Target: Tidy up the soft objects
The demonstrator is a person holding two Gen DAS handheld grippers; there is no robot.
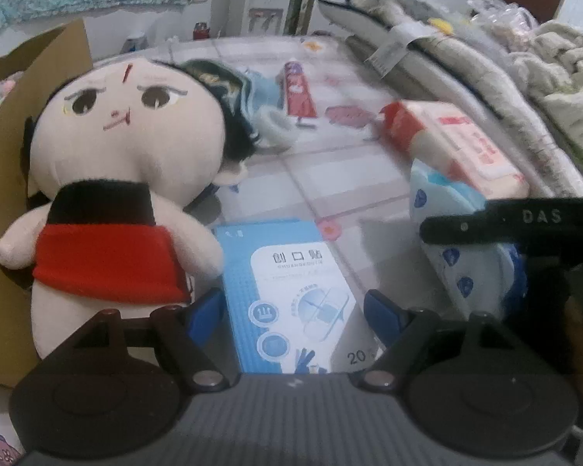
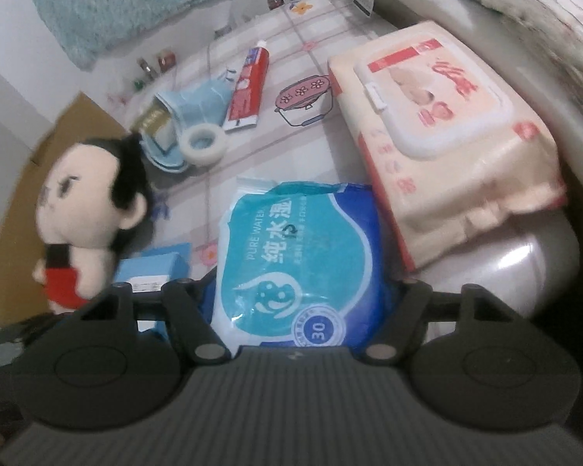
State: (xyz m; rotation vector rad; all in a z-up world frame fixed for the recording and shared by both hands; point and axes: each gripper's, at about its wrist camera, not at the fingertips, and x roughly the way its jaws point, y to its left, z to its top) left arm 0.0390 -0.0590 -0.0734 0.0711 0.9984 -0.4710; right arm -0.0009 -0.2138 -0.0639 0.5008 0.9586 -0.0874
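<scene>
— While you count, tell me what lies on the table (image 2: 322, 58).

— One doll (image 1: 116, 178), standing against one cardboard box (image 1: 4, 178); I cannot tell what the box holds. Two wipe packs: the blue pack (image 2: 303, 264) and a pink pack (image 2: 447, 136). One plaster box (image 1: 291, 295), one tube (image 2: 246, 89), one tape roll (image 2: 204, 143).

— And your claws?

— My right claw (image 2: 303, 291) grips the blue pack on both sides. My left claw (image 1: 291, 310) gapes wide over the plaster box, holding nothing.
</scene>
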